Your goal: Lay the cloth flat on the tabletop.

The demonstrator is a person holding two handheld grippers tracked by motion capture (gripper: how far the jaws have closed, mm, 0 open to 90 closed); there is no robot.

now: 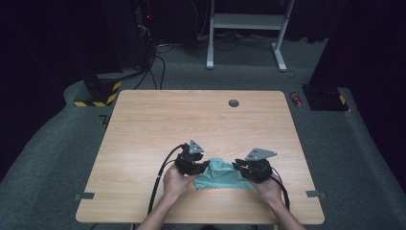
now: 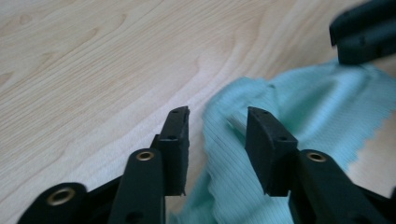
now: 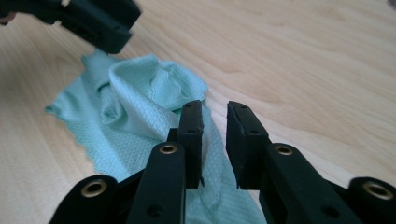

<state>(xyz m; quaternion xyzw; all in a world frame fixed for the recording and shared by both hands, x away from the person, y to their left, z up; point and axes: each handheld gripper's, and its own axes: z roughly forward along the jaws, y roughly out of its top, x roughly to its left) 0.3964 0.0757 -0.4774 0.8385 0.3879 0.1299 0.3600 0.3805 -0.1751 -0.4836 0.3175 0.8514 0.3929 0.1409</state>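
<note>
I am holding my left claw (image 2: 217,135) spread over the teal cloth (image 1: 221,174), its pads clear of the fabric. My right claw (image 3: 215,135) is gaping too, gripping nothing. The cloth is lying crumpled on the bench (image 1: 191,120) between both claws, near my edge.

High view overhead facing forward, gripper views close and low, sharing teal cloth (image 1: 221,174)

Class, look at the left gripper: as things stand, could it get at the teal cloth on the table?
Probably yes. The left gripper sits right at the teal cloth, its jaws apart with a fold of cloth lying between them and nothing blocking. The right gripper works the opposite edge, out of its way.
</note>
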